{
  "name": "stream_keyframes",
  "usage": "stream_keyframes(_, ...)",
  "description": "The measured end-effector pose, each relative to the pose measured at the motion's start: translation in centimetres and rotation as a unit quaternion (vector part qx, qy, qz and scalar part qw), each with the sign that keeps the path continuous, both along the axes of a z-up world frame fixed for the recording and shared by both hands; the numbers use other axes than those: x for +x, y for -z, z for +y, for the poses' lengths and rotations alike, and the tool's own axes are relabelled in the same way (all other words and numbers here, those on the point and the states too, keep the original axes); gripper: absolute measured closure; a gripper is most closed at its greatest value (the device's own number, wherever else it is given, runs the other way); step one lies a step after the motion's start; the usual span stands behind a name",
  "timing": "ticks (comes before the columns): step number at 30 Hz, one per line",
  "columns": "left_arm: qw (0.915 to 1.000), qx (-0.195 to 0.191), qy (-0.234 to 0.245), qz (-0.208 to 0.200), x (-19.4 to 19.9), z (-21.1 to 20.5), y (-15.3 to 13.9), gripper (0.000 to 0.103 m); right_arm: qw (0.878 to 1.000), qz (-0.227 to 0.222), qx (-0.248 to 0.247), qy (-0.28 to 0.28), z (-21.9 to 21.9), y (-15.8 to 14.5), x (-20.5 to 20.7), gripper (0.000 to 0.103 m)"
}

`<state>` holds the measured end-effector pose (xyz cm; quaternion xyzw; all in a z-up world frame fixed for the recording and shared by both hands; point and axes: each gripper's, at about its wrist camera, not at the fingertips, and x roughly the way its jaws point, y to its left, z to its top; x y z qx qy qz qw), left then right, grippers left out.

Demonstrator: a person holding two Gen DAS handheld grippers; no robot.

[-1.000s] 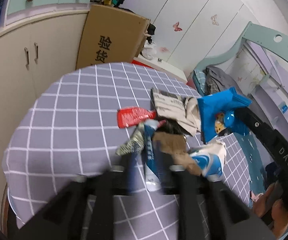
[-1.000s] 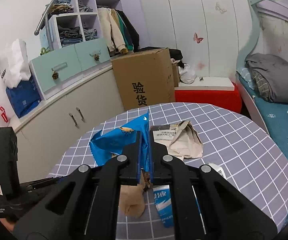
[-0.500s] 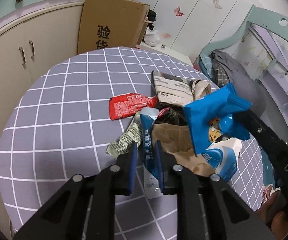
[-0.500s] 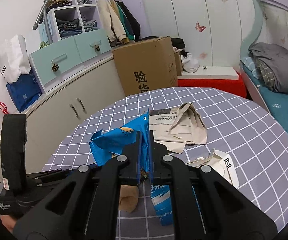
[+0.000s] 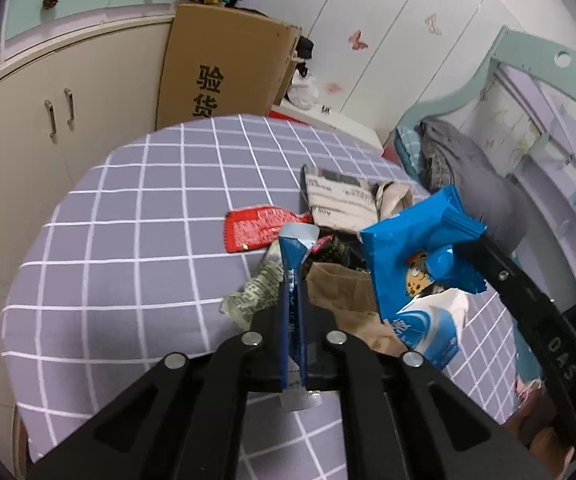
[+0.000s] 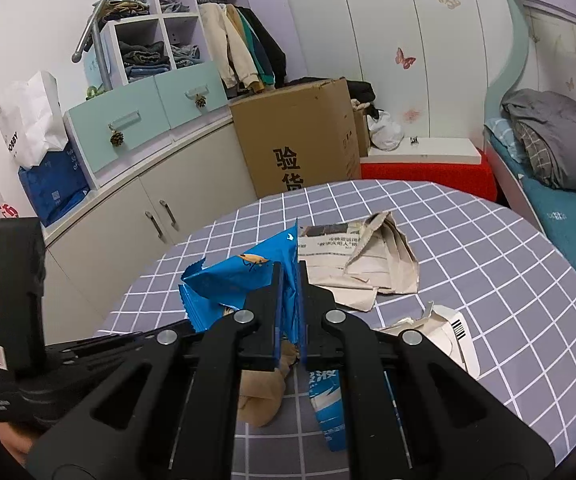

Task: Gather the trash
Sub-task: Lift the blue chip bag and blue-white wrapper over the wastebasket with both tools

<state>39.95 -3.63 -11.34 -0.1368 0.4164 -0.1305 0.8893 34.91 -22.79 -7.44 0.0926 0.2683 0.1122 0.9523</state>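
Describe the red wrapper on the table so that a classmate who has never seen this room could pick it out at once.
Find the round table with the grey checked cloth; the trash is heaped on its right half in the left wrist view. The red wrapper lies flat at the heap's left edge, beside the folded newspaper. It is the only red piece there, printed with small white text.

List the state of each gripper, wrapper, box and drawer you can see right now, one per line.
Left gripper: shut on a thin blue wrapper, its jaws having just closed.
Right gripper: shut on a blue snack bag, lifted off the table.
Red wrapper: lying flat, untouched.
Paper bag: torn, crumpled, on the table.
Cardboard box: closed, upright.
Drawers: shut.
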Motion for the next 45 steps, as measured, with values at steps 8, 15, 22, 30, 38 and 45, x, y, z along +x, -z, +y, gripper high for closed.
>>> stream_keyframes(8,0.9984,-0.024,-0.038,-0.033,-4.2,5.8,-2.6,0.100,0.999,-0.015,-0.013,-0.033,4.4,-2.2,-2.1,0.097)
stream_keyframes(15,0.9940,-0.028,-0.098,-0.040,-8.7,13.8,-2.9,0.100,0.995,-0.012,-0.026,-0.100,12.8,-2.5,-4.0,0.097)
stream_keyframes(22,0.9811,-0.008,-0.191,-0.030,-14.1,24.1,-0.6,0.100,0.981,0.013,-0.044,-0.190,24.5,0.2,-6.1,0.097)
stream_keyframes(30,0.9529,-0.007,-0.300,0.046,-19.0,35.9,7.7,0.100,0.957,0.077,-0.070,-0.270,36.4,7.6,-7.6,0.097)
stream_keyframes(38,0.9300,-0.006,-0.350,0.111,-19.8,41.5,15.5,0.100,0.947,0.134,-0.081,-0.279,42.8,16.4,-6.7,0.096)
stream_keyframes(45,0.9281,-0.012,-0.345,0.140,-18.8,42.4,19.5,0.100,0.938,0.190,-0.089,-0.274,44.7,22.2,-5.2,0.056)
